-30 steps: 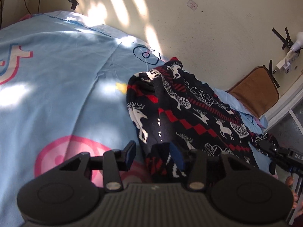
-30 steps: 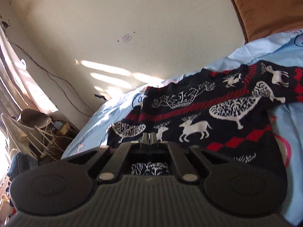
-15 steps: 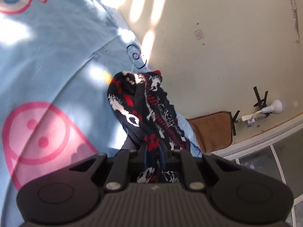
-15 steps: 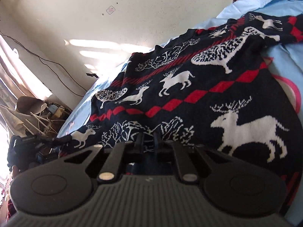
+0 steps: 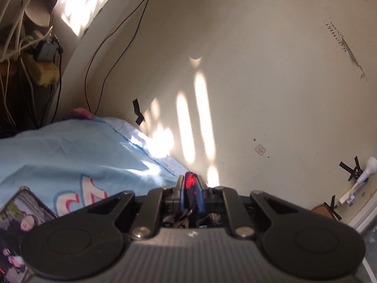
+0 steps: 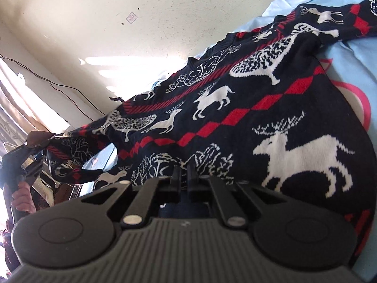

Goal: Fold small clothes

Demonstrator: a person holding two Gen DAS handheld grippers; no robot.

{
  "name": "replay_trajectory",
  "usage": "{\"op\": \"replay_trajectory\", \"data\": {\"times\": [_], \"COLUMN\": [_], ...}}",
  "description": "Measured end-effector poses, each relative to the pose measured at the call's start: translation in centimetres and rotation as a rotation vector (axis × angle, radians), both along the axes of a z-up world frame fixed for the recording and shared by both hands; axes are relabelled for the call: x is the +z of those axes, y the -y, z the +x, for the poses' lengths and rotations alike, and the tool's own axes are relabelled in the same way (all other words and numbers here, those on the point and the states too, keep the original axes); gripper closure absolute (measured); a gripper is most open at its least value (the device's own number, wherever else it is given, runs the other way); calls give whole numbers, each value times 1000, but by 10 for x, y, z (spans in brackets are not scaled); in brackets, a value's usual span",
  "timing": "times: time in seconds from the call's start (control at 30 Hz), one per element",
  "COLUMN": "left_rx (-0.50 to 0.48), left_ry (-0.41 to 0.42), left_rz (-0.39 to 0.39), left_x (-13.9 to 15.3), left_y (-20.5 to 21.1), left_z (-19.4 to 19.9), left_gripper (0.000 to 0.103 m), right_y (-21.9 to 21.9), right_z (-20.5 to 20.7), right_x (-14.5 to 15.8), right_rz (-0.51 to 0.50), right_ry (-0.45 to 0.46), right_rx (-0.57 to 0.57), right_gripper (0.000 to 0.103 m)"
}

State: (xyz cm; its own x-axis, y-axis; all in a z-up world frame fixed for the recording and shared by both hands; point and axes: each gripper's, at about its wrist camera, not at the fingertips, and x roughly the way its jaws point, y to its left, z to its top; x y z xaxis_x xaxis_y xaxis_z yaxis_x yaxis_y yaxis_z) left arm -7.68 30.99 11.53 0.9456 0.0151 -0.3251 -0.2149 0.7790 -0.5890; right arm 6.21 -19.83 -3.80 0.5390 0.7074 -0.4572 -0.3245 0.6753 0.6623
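Note:
A navy sweater with white deer and red diamonds (image 6: 235,108) is stretched out over the light blue bed sheet (image 6: 348,59). My right gripper (image 6: 183,176) is shut on its lower hem. My left gripper (image 5: 191,184) is shut on a fold of the same sweater (image 5: 190,181), held up above the bed and pointing at the wall. In the right wrist view the left gripper (image 6: 26,162) shows at the far left, pulling a sleeve end (image 6: 68,151) out sideways.
The cream wall (image 5: 259,82) runs along the bed's far side, with a thin cable (image 5: 101,47) and tape marks. Clutter and cords (image 5: 28,54) stand at the bed's far end. A brown cushion (image 5: 322,210) lies at the right. The sheet (image 5: 70,155) has printed pictures.
My left gripper closed on the sweater's edge, then lifted and swung away, so its view now faces the wall. The sweater has been drawn out wide in the right wrist view.

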Motion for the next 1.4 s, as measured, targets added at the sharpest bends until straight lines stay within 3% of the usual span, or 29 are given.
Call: {"op": "replay_trajectory", "data": {"times": [0.17, 0.27, 0.33, 0.43, 0.53, 0.63, 0.7, 0.77, 0.8, 0.83, 0.93, 1.0, 1.07, 1.13, 1.2, 1.27, 1.3, 1.4], "left_rx": [48, 26, -3, -13, -82, -214, -381, -586, -679, -741, -863, -883, -836, -712, -554, -455, -424, -393], "left_ry": [-93, -177, -185, -141, -44, 58, 103, 79, 45, 21, -38, -48, -48, -63, -119, -200, -228, -249], "left_rz": [132, 100, 52, 28, 35, 72, 91, 157, 211, 268, 397, 389, 364, 346, 316, 225, 164, 33], "left_x": [-18, -45, -56, -49, -18, 17, 31, 30, 24, 17, -9, -19, -22, -25, -32, -46, -55, -79], "left_y": [27, 30, 29, 34, 60, 121, 182, 251, 283, 308, 347, 332, 291, 243, 192, 152, 137, 119], "left_z": [18, 30, 35, 43, 67, 101, 127, 144, 147, 146, 125, 106, 89, 70, 51, 38, 33, 14], "left_gripper": [91, 91, 91, 91, 91, 91, 91, 69, 36, 23, 24, 24, 23, 14, 12, 12, 12, 12], "right_y": [1, 0, 0, 1, 1, 1, 0, 1, 1, 1, 2, 4, 3, 1, -6, -12, -18, -44], "right_z": [0, 0, 0, 0, 0, 0, 0, 0, 0, 0, -2, -2, -2, -2, 1, 9, 15, 41], "right_x": [0, 0, 0, 0, 0, 0, 0, 0, 0, -1, -1, -2, -1, 3, 18, 42, 56, 87], "right_rz": [2, 2, 3, 6, 6, 6, 6, 8, 10, 11, 14, 21, 16, -2, -22, -41, -65, -160], "right_ry": [-1, -1, -1, -3, -2, -2, -2, -2, -1, -1, 2, 0, -3, -1, 14, 83, 133, 279], "right_rx": [-1, -2, -3, -3, -5, -7, -9, -11, -12, -13, -16, -16, -12, 7, 82, 125, 132, 96], "right_gripper": [98, 98, 98, 98, 98, 98, 98, 98, 98, 98, 98, 98, 98, 92, 79, 73, 66, 22]}}
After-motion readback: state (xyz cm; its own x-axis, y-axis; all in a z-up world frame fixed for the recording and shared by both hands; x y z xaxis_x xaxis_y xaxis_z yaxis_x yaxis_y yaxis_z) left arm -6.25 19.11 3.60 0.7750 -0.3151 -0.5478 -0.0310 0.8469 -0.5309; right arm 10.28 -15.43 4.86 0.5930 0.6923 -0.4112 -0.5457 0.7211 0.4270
